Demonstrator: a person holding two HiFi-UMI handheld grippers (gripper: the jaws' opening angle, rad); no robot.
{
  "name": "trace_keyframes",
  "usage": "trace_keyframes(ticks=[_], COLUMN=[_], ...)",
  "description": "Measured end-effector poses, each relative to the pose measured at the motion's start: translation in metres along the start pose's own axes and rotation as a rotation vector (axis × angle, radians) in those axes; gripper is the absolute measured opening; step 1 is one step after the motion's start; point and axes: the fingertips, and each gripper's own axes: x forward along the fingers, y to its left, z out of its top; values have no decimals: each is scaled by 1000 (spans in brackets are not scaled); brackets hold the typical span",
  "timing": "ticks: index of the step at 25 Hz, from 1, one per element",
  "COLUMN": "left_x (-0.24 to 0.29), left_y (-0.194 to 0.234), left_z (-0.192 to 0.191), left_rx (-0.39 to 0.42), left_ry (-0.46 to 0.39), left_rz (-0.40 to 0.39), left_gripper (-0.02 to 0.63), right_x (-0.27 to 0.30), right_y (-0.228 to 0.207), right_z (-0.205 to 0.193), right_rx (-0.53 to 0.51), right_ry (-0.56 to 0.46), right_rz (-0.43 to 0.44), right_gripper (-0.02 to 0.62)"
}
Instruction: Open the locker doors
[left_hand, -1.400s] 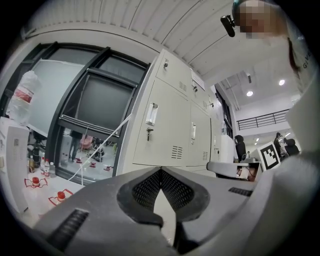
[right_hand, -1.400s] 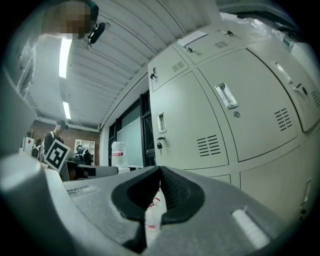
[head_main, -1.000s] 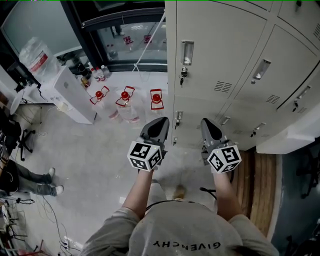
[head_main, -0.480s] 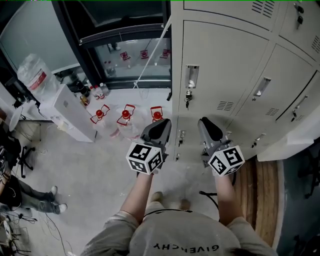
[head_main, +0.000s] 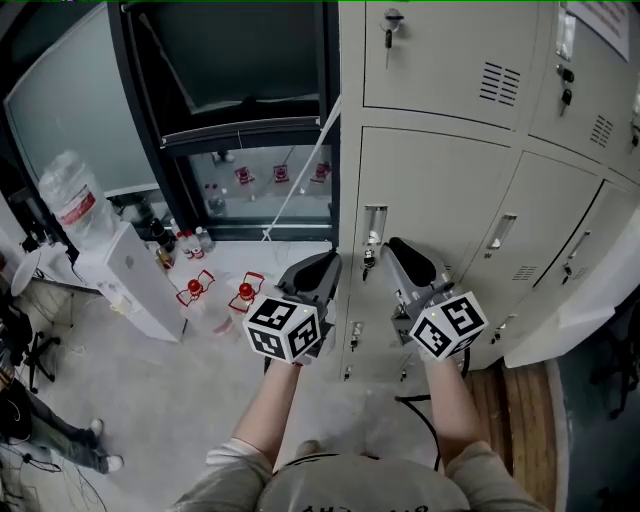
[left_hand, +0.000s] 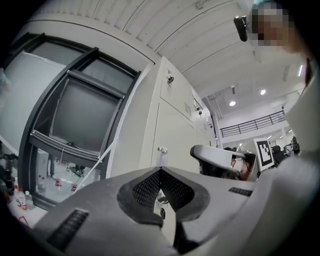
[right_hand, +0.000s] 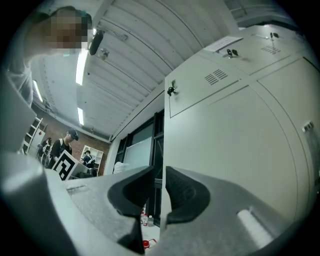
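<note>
the locker bank (head_main: 440, 190) fills the right half of the head view, on the far side of the person. every door visible on it is closed. the door (head_main: 430, 250) directly ahead of both grippers is in the left column, below a top door that has a vent. this door has a recessed handle (head_main: 374, 222) near its left edge, with a key (head_main: 371, 247) just below the handle.

the left gripper (head_main: 325, 264) is held in front of the left edge of the locker bank. its jaws are fully together, the ribbed pads (left_hand: 147, 190) meet at the tip, and nothing is between them. in the left gripper view the handle appears just beyond the jaw tips, apart from them.

the right gripper (head_main: 396, 248) is held just to the right of the left one and points at the same door. its jaws have just been opening and stand a small way apart. the gap between its pads (right_hand: 182, 192) is empty. neither gripper touches a door.

to the left, on the floor (head_main: 180, 380), red-capped bottles (head_main: 245, 292) stand near the lockers. a large water jug (head_main: 75, 205) stands further left.
</note>
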Motion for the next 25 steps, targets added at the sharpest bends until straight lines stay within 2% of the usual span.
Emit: trace_keyframes(ticks=[6,19,25], left_x=[11,33,45], left_y=[6,-3,-2], left_z=[47,140,171], left_rx=[31,146,212], left_ry=[-52,-127,-182], left_rz=[14,-22,-30], left_gripper=[-2,-2,-2], right_x=[24,71,87], right_y=[-4,-18,-26], right_z=[53,186,254], right_rx=[-68,-200,-263], right_ry=[-63,-231,-293], right_rz=[11,-6,-4], right_gripper=[75,83,83])
